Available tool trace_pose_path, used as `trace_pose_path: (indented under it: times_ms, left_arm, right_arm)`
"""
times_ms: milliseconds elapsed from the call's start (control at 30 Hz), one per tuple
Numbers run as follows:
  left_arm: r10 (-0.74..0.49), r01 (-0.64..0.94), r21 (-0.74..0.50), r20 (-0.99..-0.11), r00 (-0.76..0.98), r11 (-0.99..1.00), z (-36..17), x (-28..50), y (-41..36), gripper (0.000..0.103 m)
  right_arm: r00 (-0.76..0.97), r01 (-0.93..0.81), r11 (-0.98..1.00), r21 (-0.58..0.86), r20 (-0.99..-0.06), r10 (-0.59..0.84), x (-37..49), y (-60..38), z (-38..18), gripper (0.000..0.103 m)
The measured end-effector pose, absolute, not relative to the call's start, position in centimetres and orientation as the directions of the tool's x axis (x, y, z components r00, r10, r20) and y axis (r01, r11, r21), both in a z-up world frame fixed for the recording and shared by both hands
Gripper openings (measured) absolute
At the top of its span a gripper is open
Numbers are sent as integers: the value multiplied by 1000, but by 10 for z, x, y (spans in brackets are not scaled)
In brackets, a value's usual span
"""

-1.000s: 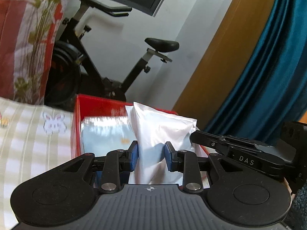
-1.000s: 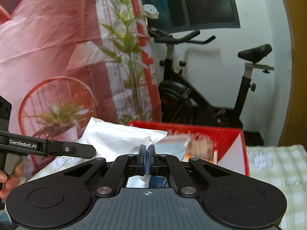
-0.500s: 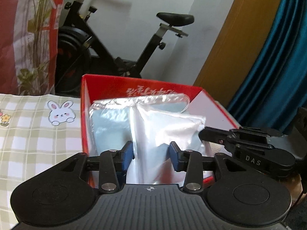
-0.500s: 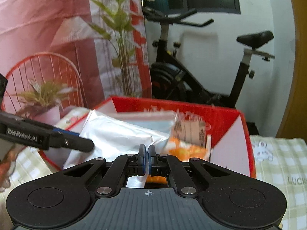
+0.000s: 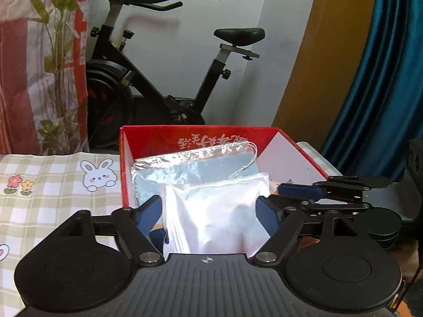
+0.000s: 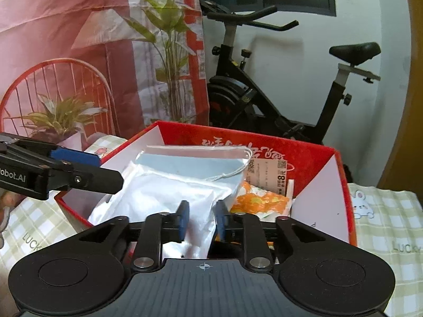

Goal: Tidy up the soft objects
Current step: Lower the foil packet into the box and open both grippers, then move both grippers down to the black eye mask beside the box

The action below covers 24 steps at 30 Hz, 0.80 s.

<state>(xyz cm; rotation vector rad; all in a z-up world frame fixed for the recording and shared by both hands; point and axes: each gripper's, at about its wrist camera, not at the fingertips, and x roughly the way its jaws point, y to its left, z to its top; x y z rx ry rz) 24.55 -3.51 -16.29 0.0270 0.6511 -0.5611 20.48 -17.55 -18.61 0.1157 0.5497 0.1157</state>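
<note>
Lowered into the red cardboard box [image 5: 148, 142], the soft white plastic pouch [image 5: 214, 211] rests atop a clear-wrapped blue packet [image 6: 190, 166] as left claw [image 5: 210, 214] and right claw [image 6: 201, 218] open; this item appears stowed.

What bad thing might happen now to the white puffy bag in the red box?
The white puffy plastic bag leans on the clear pouch in the red cardboard box, so it might flop over as both sets of jaws open. The left gripper and right gripper still straddle it, so pulling back could drag it out.
</note>
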Motion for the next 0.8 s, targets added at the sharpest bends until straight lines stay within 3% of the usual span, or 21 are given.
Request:
trace_pose_path:
  times_ms: [33, 100, 233, 300, 367, 800]
  left_arm:
    - [-480, 499, -141, -580, 658, 855, -161, 244, -35, 84]
    - [-467, 492, -126, -578, 669, 861, -159, 239, -34, 88]
    - [-432, 472, -85, -569, 700, 878, -152, 230, -34, 97]
    - [-411, 460, -60, -561, 718, 886, -149, 224, -34, 99]
    - [-396, 454, -40, -563, 726, 890, -147, 221, -34, 102]
    - [-300, 365, 25, -520, 800, 931, -148, 197, -23, 103]
  right_arm:
    - [847, -72, 988, 135, -514, 132, 203, -176, -185, 35]
    - [851, -58, 991, 121, -514, 112, 198, -175, -181, 55]
    - [855, -33, 993, 110, -512, 85, 188, -178, -176, 74]
    - [857, -21, 993, 114, -510, 77, 182, -179, -174, 92]
    - [862, -14, 993, 115, -503, 70, 176, -179, -172, 103]
    - [885, 84, 987, 134, -466, -12, 143, -190, -171, 103]
